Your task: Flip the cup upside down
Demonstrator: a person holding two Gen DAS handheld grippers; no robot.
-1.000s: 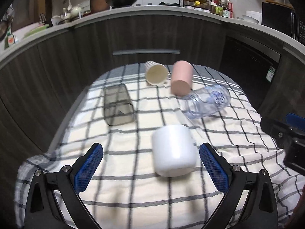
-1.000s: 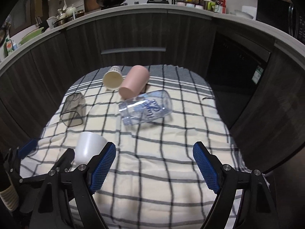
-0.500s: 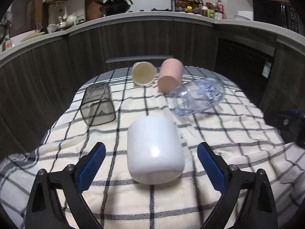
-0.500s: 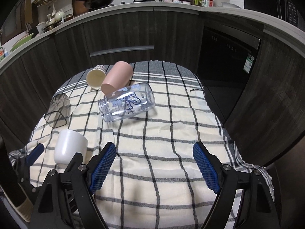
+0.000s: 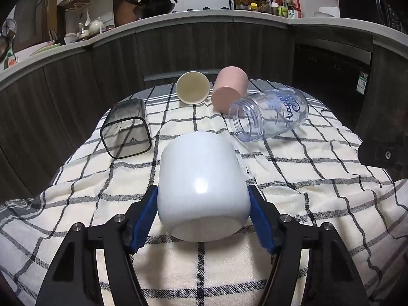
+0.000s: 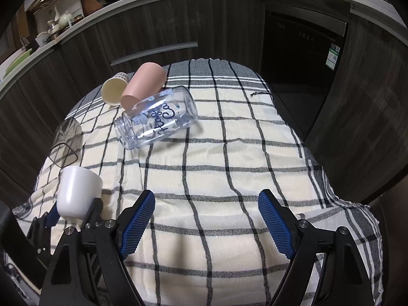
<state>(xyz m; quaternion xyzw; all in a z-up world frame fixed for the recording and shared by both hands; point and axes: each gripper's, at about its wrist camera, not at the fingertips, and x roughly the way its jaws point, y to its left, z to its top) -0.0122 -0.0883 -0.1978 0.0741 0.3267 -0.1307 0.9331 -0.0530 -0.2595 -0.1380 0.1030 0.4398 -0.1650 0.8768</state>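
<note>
Left gripper [image 5: 202,214] clamps white cup [image 5: 202,186] lying on side, base toward gripper, near jar [image 5: 270,114]. Right gripper [image 6: 206,219] wide, holding nothing.

A checked cloth [image 6: 229,178] of cream fabric with dark lines covers the table and extends beneath and ahead of the jaws in both views. A clear jar [image 5: 270,114] with blue lettering lies on its side ahead of the left jaws and to their right, mouth toward the camera. A pink cup [image 5: 229,89] lies on its side just behind the jar, touching it. A cream cup [image 5: 192,88] lies beside the pink cup, mouth toward the camera. A smoked square container [image 5: 126,128] lies on its side ahead-left of the left jaws. Dark wood-grain cabinets [image 6: 153,25] stand beyond the table.
</note>
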